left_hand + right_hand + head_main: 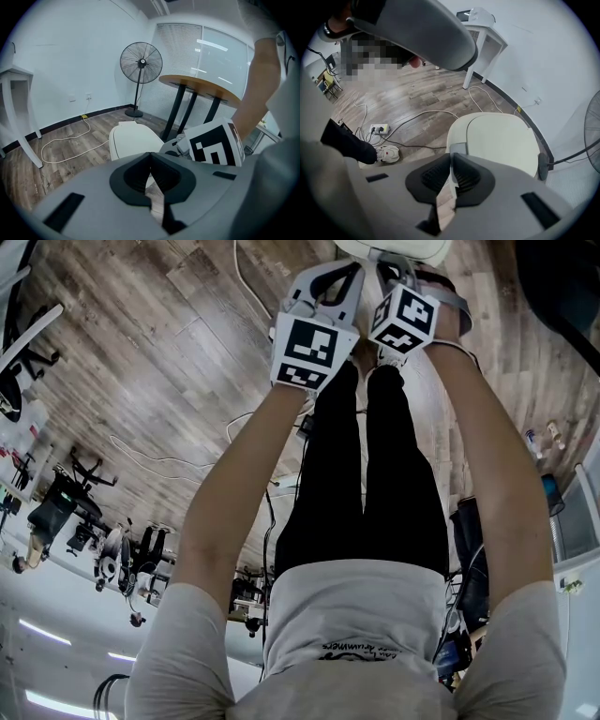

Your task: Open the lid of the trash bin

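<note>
The trash bin point(501, 140) is cream-white with a rounded lid that lies flat and closed; a small grey tab point(458, 149) sits at its front edge. It stands on the wooden floor just beyond both grippers, and the left gripper view shows the bin point(133, 140) too. In the head view only the bin's rim point(398, 247) shows at the top edge. My left gripper point(150, 157) is shut, holding nothing, a little short of the bin. My right gripper point(451, 157) is shut too, its tips above the lid's front edge. Both grippers point(330, 285) point(401, 277) are held close together.
A standing fan point(140, 63) and a round wooden table point(201, 89) stand behind the bin by the window. A white cable point(65, 145) lies on the floor. A power strip point(377, 127) and the person's shoe point(386, 152) are near the bin. A white table point(483, 28) stands by the wall.
</note>
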